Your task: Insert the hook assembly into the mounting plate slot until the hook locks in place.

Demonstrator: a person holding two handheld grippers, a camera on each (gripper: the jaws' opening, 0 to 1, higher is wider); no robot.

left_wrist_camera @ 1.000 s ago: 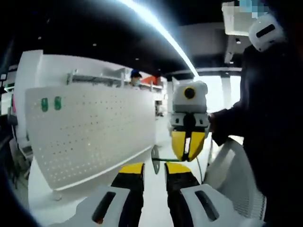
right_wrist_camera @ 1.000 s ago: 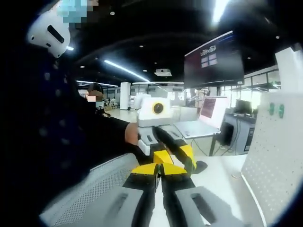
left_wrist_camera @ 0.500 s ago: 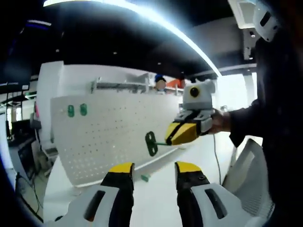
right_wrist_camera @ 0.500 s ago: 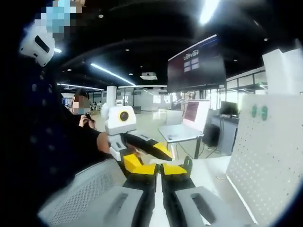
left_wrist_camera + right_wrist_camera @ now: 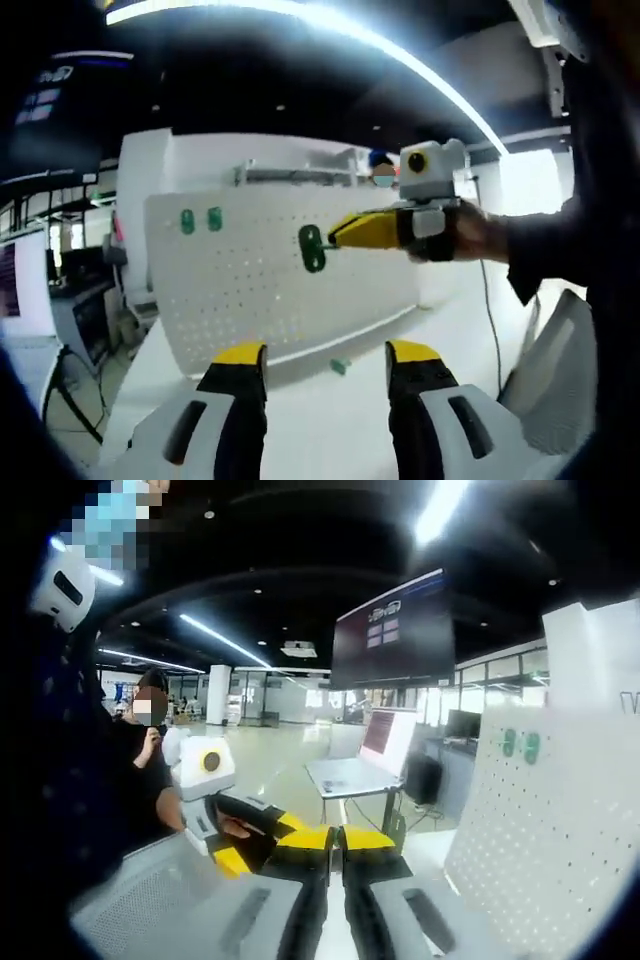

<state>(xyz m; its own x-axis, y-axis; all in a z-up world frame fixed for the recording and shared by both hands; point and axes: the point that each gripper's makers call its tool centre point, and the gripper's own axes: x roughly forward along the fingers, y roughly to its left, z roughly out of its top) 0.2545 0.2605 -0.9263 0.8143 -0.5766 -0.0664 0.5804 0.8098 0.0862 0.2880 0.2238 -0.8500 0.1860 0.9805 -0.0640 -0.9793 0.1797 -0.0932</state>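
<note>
Currently the insertion is not done. In the left gripper view the right gripper (image 5: 340, 231) is clamped on the stem of the green hook (image 5: 311, 248), which hangs in the air in front of the white perforated plate (image 5: 270, 290); whether the hook already touches the plate face cannot be told. In the right gripper view that gripper's (image 5: 335, 839) yellow jaws stand pressed together, and a dark edge of the hook (image 5: 398, 830) rises at 1 o'clock from them. Left to do, by judgement: line the hook up with a slot, push it in, and seat it until it locks.

The left gripper (image 5: 326, 362) has its jaws apart and holds nothing; it sits low, facing the plate. It also appears in the right gripper view (image 5: 250, 852) at 9 o'clock from the jaws, held in a hand.

Two green pieces (image 5: 200, 221) sit near the plate's upper corner, at 10 o'clock from the hook. A small green part (image 5: 339, 366) lies on the white bench (image 5: 320, 420) just below the plate's lower edge. A laptop (image 5: 362, 760) stands open on a far table, with a dark screen (image 5: 390, 630) above it. A seated person (image 5: 140, 770) is in the background.

Nothing stands between hook and plate.
</note>
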